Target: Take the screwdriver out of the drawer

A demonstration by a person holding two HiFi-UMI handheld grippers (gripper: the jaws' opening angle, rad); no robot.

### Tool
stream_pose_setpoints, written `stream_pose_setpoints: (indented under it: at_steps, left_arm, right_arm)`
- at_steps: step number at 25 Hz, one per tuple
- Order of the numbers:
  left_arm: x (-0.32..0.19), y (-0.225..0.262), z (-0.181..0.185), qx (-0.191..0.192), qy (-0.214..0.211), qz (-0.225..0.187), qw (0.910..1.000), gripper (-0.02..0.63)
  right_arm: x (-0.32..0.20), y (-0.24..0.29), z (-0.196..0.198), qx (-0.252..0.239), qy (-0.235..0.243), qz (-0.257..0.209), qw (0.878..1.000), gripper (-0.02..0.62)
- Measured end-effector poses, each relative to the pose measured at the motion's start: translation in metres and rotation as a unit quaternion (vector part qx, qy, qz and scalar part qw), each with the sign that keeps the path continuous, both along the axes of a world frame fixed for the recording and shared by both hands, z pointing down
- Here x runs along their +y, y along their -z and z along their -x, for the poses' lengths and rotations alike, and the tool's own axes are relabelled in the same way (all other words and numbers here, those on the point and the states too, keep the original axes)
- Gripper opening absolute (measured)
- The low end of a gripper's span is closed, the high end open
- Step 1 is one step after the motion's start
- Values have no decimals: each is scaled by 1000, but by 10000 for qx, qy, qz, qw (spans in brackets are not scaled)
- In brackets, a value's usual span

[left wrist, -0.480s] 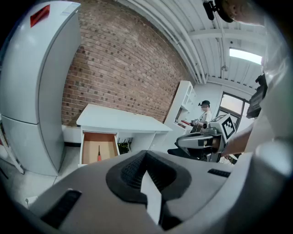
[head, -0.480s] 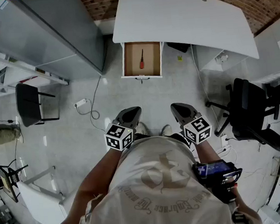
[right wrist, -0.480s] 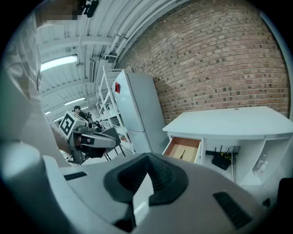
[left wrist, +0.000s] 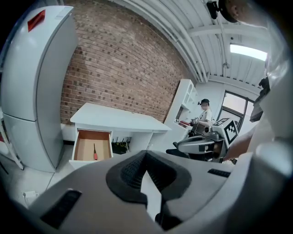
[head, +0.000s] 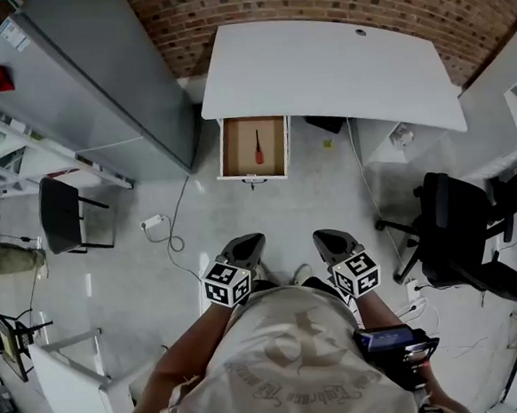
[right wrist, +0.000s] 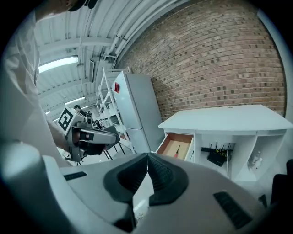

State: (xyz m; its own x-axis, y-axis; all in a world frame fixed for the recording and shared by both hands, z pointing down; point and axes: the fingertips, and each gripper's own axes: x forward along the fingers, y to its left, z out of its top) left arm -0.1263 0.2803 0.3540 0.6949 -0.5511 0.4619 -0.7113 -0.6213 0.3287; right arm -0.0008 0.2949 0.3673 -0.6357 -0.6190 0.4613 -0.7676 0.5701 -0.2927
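Screwdriver handling looks simple: it is small, light and stiff, with a red handle and a thin dark shaft. It lies flat on the bare floor of the open drawer, lengthwise, with the handle toward the drawer's front. The drawer is pulled out from under the left end of the white desk. The handle is probably the better place to take hold, with the jaws set across it from above. It is thicker and less slippery than the shaft, though a round tool lying flat may roll when nudged.

The left gripper and right gripper are both held close to the person's body, well apart from the drawer. Each has its jaws together with nothing between them.

Only the head view shows the whole layout, including the stretch of floor between the grippers and the drawer and the tool's position from straight above. The gripper views show the jaw pads meeting, which the head view does not. The right gripper view also looks under the desk, where a black box sits in an open compartment beside the drawer.
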Motion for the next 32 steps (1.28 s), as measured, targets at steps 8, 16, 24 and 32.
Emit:
stream_pose_setpoints:
  at_steps: [8,16,24,32]
  left_arm:
    - [16,-2,-22,-134,117,-3,9998,20]
    - [28,-3,-40,-258,305,23,9992,20]
    - [27,0,-48,-368,365,-64,9986,20]
    - [32,7,-55,-486,238,-160,9984,20]
  right_arm:
    - [7,-4,-28,-176,-52,-10,9998,23]
    - [9,-6,-40,-245,207,-23,9995,23]
    - [8,-6,-54,-345,186,-77,9992,23]
    - [10,-10,-54,-458,160,15,9988,23]
